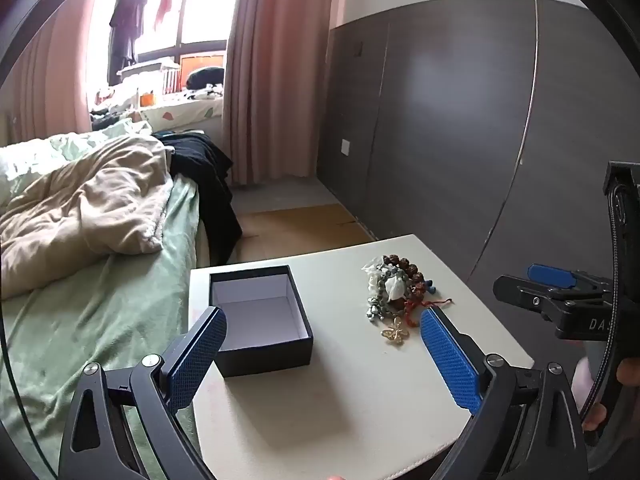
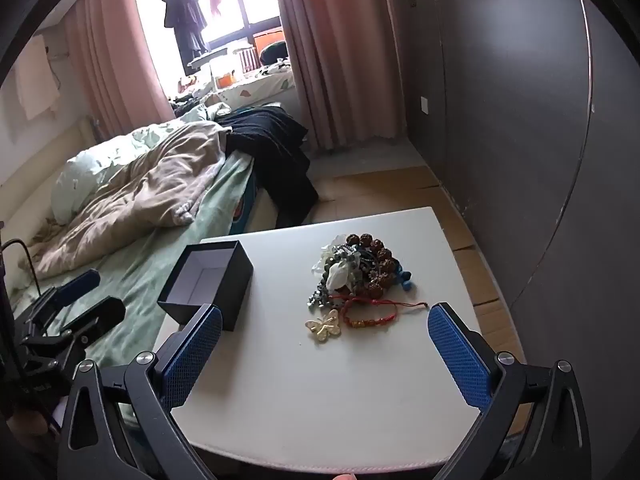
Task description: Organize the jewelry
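Note:
An open black box point(image 1: 260, 316) with a white inside stands empty on the left of a small white table point(image 1: 320, 420); it also shows in the right wrist view point(image 2: 208, 284). A pile of jewelry point(image 1: 394, 286) lies to its right: brown bead bracelets, grey-green beads, a red cord bracelet point(image 2: 372, 312) and a gold butterfly piece point(image 2: 325, 326). My left gripper point(image 1: 322, 320) is open and empty above the table's front, near the box. My right gripper point(image 2: 324, 316) is open and empty, in front of the pile.
A bed point(image 1: 100, 260) with green sheet and beige quilt abuts the table's left side. Dark wardrobe panels point(image 1: 440, 120) stand to the right. Floor with cardboard point(image 1: 296, 228) lies behind the table. The right gripper shows at the right edge of the left wrist view point(image 1: 560, 296).

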### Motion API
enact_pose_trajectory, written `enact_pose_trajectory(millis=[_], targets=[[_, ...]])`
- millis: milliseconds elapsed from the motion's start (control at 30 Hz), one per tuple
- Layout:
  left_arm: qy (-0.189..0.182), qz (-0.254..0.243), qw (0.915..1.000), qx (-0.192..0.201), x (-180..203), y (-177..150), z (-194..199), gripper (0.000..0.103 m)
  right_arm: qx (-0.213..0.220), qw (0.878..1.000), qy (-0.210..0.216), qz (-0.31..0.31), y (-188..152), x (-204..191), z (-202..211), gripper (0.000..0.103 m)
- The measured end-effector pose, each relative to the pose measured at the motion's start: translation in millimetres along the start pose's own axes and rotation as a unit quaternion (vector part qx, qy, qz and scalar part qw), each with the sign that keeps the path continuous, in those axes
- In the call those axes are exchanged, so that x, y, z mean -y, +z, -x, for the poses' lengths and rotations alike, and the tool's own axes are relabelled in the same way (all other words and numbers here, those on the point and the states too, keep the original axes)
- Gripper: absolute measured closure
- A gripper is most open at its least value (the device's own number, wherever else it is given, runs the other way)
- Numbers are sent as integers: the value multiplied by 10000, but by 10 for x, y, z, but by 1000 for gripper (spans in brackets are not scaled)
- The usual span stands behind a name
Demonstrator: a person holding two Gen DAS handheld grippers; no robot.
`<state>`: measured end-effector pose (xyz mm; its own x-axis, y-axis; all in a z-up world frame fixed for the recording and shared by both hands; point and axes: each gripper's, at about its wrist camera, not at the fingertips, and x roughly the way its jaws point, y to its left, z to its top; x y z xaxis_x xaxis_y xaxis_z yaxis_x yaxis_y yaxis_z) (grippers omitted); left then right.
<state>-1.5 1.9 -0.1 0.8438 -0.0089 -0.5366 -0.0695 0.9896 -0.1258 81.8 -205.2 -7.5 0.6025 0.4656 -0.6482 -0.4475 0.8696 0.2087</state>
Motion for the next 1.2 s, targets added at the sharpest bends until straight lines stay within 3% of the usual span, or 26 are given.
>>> enact_pose_trajectory(millis=[300, 1200], targets=[[116, -236, 9997, -4, 88, 7, 9, 5, 68, 9997, -142, 194, -8, -7, 73, 0], [-43, -133, 9999, 0, 101, -41, -34, 5, 157, 9993, -286, 194, -4, 3, 105, 0]])
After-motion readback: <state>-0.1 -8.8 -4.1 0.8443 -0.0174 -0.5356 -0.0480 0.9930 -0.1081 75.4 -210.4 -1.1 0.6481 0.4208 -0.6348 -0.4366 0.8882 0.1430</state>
